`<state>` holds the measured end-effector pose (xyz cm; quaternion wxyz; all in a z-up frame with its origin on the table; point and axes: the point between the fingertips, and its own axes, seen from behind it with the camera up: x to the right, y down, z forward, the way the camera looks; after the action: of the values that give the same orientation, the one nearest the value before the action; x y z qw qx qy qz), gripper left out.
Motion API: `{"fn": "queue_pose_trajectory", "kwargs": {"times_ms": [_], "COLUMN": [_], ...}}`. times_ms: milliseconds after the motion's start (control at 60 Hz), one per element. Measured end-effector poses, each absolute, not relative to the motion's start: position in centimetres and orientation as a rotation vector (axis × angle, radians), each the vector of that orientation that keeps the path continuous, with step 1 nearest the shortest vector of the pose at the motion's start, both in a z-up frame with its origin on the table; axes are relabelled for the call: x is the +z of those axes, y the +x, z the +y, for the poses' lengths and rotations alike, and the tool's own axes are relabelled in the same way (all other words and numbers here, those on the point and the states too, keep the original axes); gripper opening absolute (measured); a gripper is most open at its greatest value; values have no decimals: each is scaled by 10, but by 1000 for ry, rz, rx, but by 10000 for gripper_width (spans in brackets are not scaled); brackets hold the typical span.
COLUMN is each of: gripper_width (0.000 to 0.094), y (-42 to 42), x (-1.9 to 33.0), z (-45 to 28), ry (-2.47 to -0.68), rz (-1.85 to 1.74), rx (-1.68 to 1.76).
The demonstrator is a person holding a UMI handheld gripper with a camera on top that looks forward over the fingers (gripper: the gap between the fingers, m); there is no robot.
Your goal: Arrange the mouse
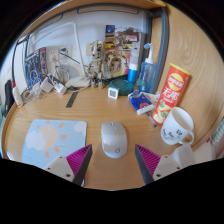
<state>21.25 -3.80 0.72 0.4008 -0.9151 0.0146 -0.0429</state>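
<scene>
A white computer mouse [114, 139] lies on the wooden desk [90, 105], just ahead of my gripper [113, 160] and partly between its fingertips. It rests on the desk with a gap on each side. The fingers are open wide, and their magenta pads [76, 160] show to the left and right of the mouse. A pale blue mouse pad [52, 141] with a light pattern lies on the desk to the left of the mouse.
A white mug [177, 126] with a face drawn on it stands to the right. Behind it are a crisps tube [173, 89], a blue bottle [133, 75] and a small white clock [113, 91]. Clutter lines the back of the desk.
</scene>
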Motion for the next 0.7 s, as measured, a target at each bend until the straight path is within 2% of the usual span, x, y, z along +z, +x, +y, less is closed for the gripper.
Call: {"fn": "queue_pose_trajectory", "kwargs": {"times_ms": [200, 300, 317, 333, 467, 533, 583, 617, 700], "gripper_width": [825, 610, 625, 514, 423, 319, 307, 263, 264], "y": [216, 212, 213, 213, 213, 211, 212, 211, 212], "x": [-10, -12, -12, -12, -13, -14, -15, -15, -12], "z": [5, 16, 17, 17, 15, 14, 13, 13, 12], "ry": [-2319, -2306, -2302, -2301, -2328, -2355, -2369, -2379, -2400], "rz": [-7, -1, 1, -1, -13, 17, 19, 26, 45], "rx": [-51, -1, -5, -6, -43, -28, -32, -27, -31]}}
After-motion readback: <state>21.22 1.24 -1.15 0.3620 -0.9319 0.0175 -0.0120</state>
